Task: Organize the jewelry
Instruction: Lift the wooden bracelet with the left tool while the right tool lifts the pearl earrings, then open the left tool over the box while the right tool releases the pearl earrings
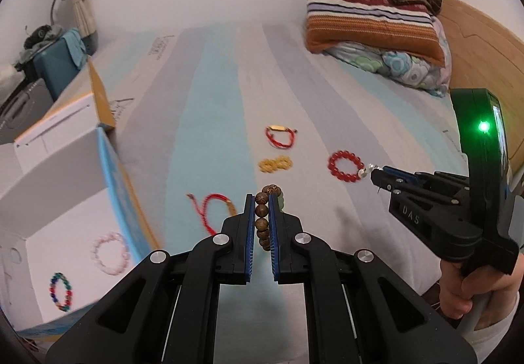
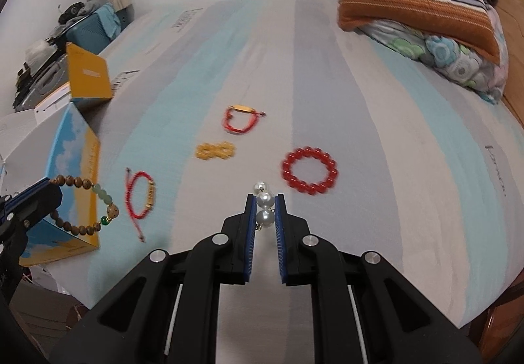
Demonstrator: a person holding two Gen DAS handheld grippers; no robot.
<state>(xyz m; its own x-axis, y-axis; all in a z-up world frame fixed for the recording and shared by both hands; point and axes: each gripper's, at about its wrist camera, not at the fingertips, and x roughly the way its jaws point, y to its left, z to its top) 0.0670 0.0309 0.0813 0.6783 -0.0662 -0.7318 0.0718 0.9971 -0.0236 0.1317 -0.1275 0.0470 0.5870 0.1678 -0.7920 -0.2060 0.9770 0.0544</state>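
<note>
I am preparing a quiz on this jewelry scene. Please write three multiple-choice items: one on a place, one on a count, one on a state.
1. Where does the pink bracelet lie?
A. inside the open box
B. on the pillow
C. on the floor

2. How many bracelets lie in that box?
A. none
B. two
C. five

3. What do the left gripper fingers hold?
A. nothing
B. a red cord
C. the wooden bead bracelet

Answers: 1 A, it rests on the box's white bottom; 2 B, the pink one and the multicoloured bracelet; 3 C, brown beads sit between the shut pads.
</note>
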